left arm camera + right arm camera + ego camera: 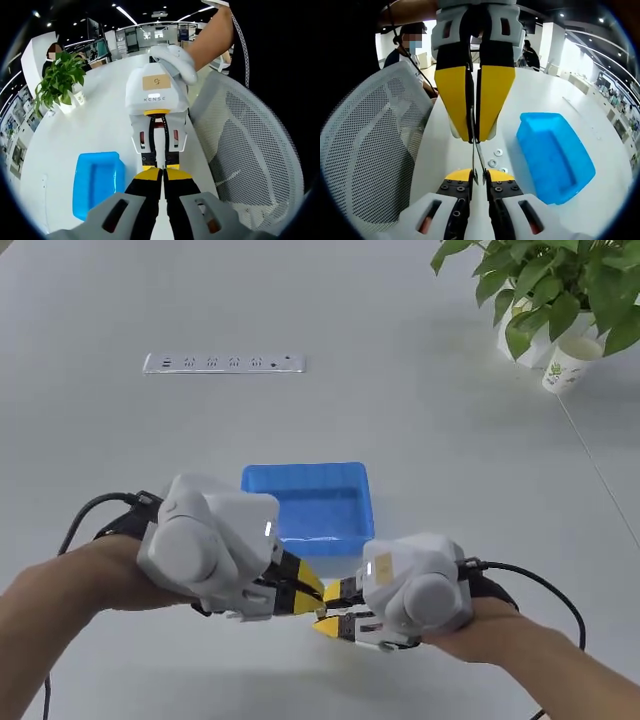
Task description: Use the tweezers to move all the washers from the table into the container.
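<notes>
My left gripper [310,590] and right gripper [330,620] meet just nearer me than the blue rectangular plastic container [305,502], thin metal tweezers [473,155] between them. Small round metal washers [493,163] lie beside it. Beyond it: white plastic power strip [223,363] leftward, leafy green potted plant [560,300] rightward.
</notes>
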The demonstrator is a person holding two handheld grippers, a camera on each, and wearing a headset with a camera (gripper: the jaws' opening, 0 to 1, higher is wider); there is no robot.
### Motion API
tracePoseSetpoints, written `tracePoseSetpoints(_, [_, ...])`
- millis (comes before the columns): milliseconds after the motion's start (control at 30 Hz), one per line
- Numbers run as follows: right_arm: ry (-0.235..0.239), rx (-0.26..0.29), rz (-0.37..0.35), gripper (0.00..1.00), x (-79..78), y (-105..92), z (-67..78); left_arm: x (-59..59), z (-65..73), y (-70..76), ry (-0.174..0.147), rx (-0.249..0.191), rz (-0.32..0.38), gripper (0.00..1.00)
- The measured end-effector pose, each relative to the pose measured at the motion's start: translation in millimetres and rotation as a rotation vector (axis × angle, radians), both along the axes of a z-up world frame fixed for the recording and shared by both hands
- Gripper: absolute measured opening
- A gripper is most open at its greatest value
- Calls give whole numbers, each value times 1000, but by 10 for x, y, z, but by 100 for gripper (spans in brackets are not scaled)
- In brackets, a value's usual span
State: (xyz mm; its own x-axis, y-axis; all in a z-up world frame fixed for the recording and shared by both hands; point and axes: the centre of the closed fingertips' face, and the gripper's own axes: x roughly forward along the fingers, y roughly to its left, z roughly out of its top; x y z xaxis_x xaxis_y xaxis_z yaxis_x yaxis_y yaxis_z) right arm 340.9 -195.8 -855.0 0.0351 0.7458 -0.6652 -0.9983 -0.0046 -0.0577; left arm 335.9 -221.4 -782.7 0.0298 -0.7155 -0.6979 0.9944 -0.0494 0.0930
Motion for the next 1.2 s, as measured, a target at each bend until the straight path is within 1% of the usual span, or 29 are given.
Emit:
tracePoseSetpoints(100, [-2, 0, -8, 12, 29, -20, 10, 27, 11, -19, -11, -4, -2, 5])
tracePoseSetpoints(300, [-13, -1, -24, 12, 78, -64, 17, 64, 21, -68, -21, -10, -12, 5])
tracePoseSetpoints(500, [-12, -3, -43, 12, 117, -124, 6, 101, 12, -117, -23, -12, -23, 5])
tracePoseSetpoints(633, [-12, -5, -53, 12, 140, -154, -3, 126, 4, -144, -30, -14, -25, 5])
tracePoseSetpoints(733, [-14, -10, -54, 12, 150, -167, -14, 137, -8, -156, -32, -16, -28, 5])
tracePoseSetpoints(1200, [-2, -8, -70, 12, 177, -185, -74, 170, -67, -170, -19, -9, -35, 5])
